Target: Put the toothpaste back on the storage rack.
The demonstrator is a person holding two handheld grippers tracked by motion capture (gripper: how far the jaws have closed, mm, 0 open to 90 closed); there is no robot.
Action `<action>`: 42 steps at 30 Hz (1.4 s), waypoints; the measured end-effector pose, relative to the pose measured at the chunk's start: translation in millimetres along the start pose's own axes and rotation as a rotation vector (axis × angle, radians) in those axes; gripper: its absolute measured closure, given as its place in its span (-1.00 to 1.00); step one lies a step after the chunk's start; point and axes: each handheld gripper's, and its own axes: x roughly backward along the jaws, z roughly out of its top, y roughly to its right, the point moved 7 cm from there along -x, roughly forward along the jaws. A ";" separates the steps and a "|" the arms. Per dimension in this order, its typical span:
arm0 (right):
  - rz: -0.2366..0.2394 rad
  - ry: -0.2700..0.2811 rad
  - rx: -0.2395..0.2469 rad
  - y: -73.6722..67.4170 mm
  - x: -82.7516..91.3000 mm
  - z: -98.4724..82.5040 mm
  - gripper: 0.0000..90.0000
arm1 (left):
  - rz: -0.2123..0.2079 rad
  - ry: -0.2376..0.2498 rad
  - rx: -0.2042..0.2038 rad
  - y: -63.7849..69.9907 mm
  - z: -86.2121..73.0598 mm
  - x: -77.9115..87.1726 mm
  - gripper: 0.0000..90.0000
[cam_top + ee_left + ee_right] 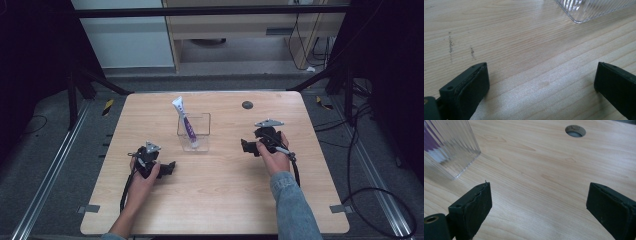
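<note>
A clear ribbed plastic container stands near the middle of the wooden table. Inside it a purple and white tube leans with its white end up and to the left. My left gripper rests on the table to the container's lower left, open, with nothing between its jaws. In the left gripper view one corner of the container lies beyond those jaws. My right gripper sits to the container's right, open and empty. The right gripper view has the container at its upper left, purple showing through the wall.
A round cable hole is set in the table behind the right gripper, and the hole also lies ahead in the right gripper view. Black cables trail on the floor to the right. Metal rails run along both sides of the table.
</note>
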 end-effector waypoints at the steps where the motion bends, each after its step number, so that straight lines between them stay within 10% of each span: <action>1: -0.003 -0.001 -0.005 1.7 -0.6 -2.5 -0.85 | 0.000 0.000 0.000 0.0 0.0 0.0 -1.00; 15: -0.010 -0.077 0.015 8.1 -9.1 -36.0 -0.85 | 0.000 0.000 0.000 0.0 0.0 0.0 -1.00; 42: -0.103 -0.077 -0.127 58.7 -13.1 -64.1 -0.83 | 0.001 0.000 0.000 -0.1 0.2 -0.2 -1.00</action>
